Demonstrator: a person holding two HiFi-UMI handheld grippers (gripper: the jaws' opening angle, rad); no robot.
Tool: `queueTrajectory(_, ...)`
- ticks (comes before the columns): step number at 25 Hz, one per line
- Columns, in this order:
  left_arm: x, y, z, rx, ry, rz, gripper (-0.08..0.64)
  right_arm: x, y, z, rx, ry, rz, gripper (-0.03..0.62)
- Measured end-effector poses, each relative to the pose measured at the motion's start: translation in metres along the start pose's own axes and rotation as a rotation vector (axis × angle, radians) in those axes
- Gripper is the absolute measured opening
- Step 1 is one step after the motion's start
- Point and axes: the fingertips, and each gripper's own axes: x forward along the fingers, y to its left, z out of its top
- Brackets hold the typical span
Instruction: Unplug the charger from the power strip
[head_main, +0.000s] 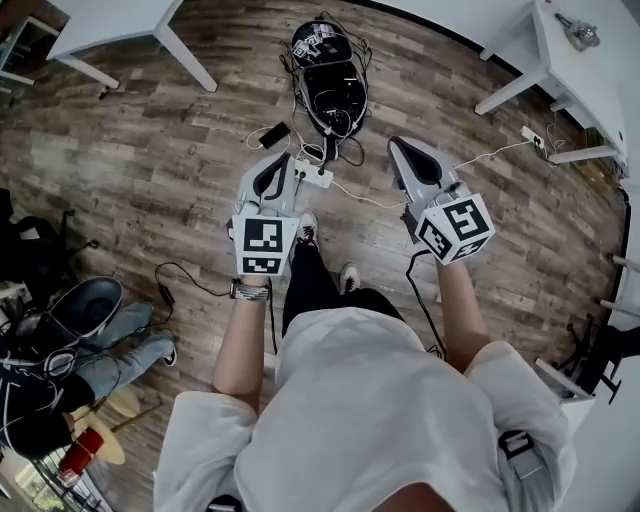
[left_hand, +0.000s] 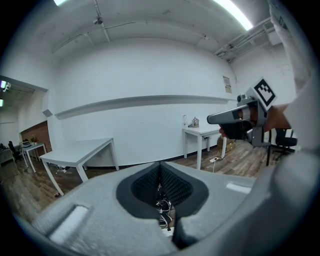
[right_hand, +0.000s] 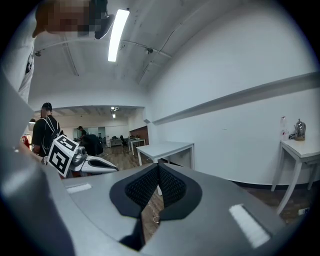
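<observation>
A: Where is the power strip (head_main: 312, 176) lying?
B: It is lying on the wood floor (head_main: 180, 160), just ahead of the person's shoe (head_main: 308, 230). Cables are running from it toward a black bag (head_main: 332, 85). A small white block on its right end is looking like the charger (head_main: 325, 170), but it is too small to confirm.
A: Left tool (head_main: 276, 163)?
B: It is hovering above the floor, left of the strip in the head view. Its jaws are pressing together with nothing between them.
A: Right tool (head_main: 408, 150)?
B: It is hovering right of the strip, and its jaws are likewise pressing together on nothing. Neither tool is touching the strip or the charger.
A: Surroundings?
B: A phone (head_main: 275, 133) is lying near the strip, and white tables (head_main: 110, 20) are standing at the edges.
</observation>
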Motion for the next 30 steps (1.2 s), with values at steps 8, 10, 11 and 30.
queueTrajectory(8,0.052,0.034,-0.05,-0.026,0.033,-0.002,0.003,0.048,-0.024,-0.045,-0.002,0.032,0.006,0.002)
queueTrajectory(10,0.066,0.038,-0.068,-0.024,0.05,-0.009,0.005,0.056,-0.029,-0.063,0.004,0.043,0.014,0.002)
queueTrajectory(11,0.073,0.04,-0.077,-0.023,0.058,-0.01,0.005,0.06,-0.032,-0.072,0.01,0.047,0.018,0.002)
queueTrajectory(30,0.205,0.017,-0.3,-0.09,0.135,-0.109,0.004,0.142,-0.103,-0.31,0.077,0.127,0.009,0.002)
